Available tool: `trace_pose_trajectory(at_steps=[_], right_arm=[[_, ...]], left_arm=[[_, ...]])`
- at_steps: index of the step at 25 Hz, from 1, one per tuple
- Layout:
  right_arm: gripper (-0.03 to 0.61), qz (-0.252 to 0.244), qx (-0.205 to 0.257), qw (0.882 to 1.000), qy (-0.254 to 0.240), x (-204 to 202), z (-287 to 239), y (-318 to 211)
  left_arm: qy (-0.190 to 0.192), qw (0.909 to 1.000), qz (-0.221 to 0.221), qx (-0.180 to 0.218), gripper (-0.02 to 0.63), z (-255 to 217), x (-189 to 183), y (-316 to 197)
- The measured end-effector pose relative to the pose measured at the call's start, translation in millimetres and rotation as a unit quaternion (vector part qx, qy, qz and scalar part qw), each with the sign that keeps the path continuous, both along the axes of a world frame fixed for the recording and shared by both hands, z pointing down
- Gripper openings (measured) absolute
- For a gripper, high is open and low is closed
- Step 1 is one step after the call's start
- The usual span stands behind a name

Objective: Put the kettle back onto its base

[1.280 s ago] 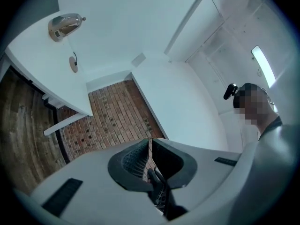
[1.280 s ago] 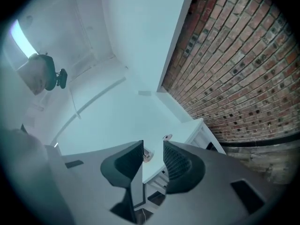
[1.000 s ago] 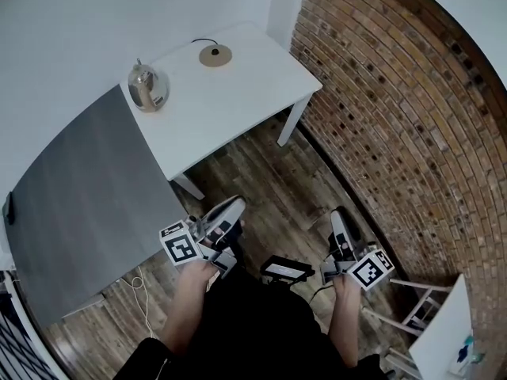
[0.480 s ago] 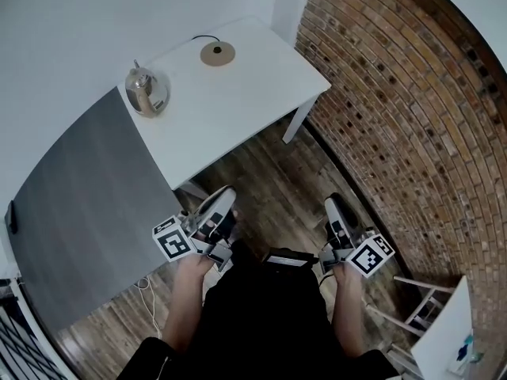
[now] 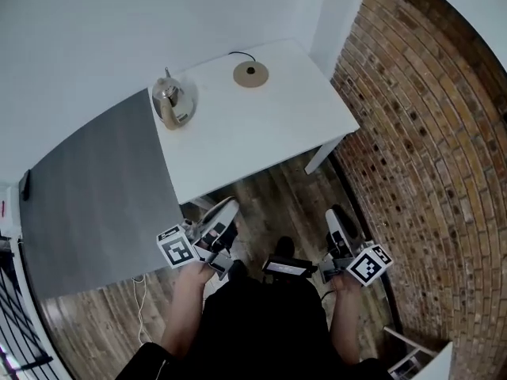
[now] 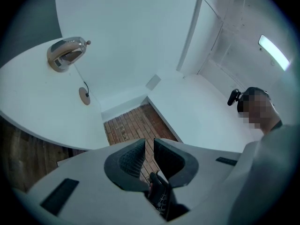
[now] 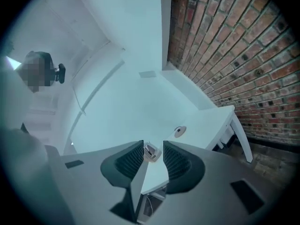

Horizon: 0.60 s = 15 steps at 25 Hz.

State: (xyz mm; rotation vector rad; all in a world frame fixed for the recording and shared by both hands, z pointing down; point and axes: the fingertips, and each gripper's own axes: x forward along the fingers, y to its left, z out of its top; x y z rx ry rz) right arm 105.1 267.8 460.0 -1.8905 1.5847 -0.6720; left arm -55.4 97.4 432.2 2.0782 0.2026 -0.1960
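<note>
A metal kettle [image 5: 174,104] stands on the white table [image 5: 261,137] near its left end, by the wall. Its round base [image 5: 251,74], with a black cord, lies apart from it further right. My left gripper [image 5: 225,210] hovers over the floor short of the table. Its jaws have just been opening, and only a narrow gap with nothing in it shows in the left gripper view [image 6: 149,146]. There the kettle [image 6: 65,53] and base [image 6: 84,96] sit far off. My right gripper [image 5: 332,218] is open and empty [image 7: 153,146]; kettle [image 7: 151,152] and base [image 7: 180,131] lie far ahead.
A grey table [image 5: 95,196] adjoins the white one on the left, with a small black object [image 5: 26,184] at its far edge. A brick wall [image 5: 428,149] runs along the right. Wooden floor [image 5: 269,204] lies under both grippers; a white cable [image 5: 142,291] trails by the grey table.
The view has swung, and the tables now sit further right and nearer. Both grippers have come closer to the white table's front edge. Kettle and base keep their places on it.
</note>
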Motion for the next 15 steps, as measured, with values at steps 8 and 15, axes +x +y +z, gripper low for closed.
trace_pose_trajectory(at_steps=[8, 15], right_arm=[[0.114, -0.058, 0.024, 0.998, 0.004, 85, -12, -16], [0.114, -0.113, 0.027, 0.993, -0.027, 107, 13, -27]], left_arm=[[-0.024, 0.9977, -0.053, 0.035, 0.131, -14, 59, 13], [-0.064, 0.9917, -0.104, 0.039, 0.132, -11, 55, 30]])
